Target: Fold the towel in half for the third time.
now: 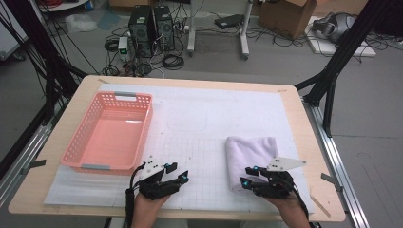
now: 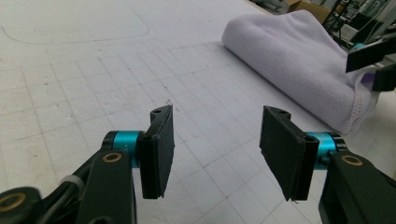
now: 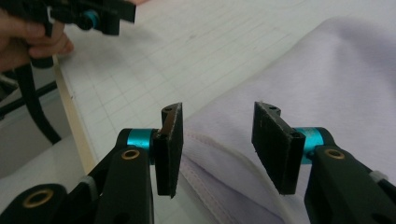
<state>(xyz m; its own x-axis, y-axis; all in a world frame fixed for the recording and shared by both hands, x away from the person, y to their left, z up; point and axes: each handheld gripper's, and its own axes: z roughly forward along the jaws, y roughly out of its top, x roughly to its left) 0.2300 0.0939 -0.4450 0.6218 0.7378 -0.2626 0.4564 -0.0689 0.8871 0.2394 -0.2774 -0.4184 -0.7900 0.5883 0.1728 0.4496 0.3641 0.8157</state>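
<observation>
High view: wooden table [image 1: 57, 142] covered by a white gridded mat [image 1: 199, 123]; pink perforated basket [image 1: 110, 131] sits on the mat's left side, nothing inside it. A folded pale-lilac towel [image 1: 249, 159] lies on the mat right of centre, toward the near edge. Left gripper [image 1: 177, 174] is held low over the mat just right of the basket's near corner, jaws parted, nothing between them; a left hand [image 1: 148, 205] grips it from below. Right gripper [image 1: 247, 176] is at the towel's near edge, jaws parted, tips at or just over the cloth; contact cannot be told here. Floor beyond the table carries computer towers [image 1: 152, 26], cables and a cardboard box [image 1: 290, 16]. Left gripper view: left gripper [image 2: 215, 140] jaws stand apart with bare gridded mat [image 2: 93, 70] between them; the towel [image 2: 294, 60] lies ahead and to the right, its stitched hem toward the camera, and the other gripper's black jaws [image 2: 373, 63] show at its right end. Right gripper view: right gripper [image 3: 217, 142] jaws are spread, straddling the towel [image 3: 327, 79] near its seamed edge, not pinching it; the cloth fills the gap beneath them. Mat [image 3: 154, 56] lies to the left, with the left gripper [image 3: 102, 16] and fingers [image 3: 32, 39] at upper left.
</observation>
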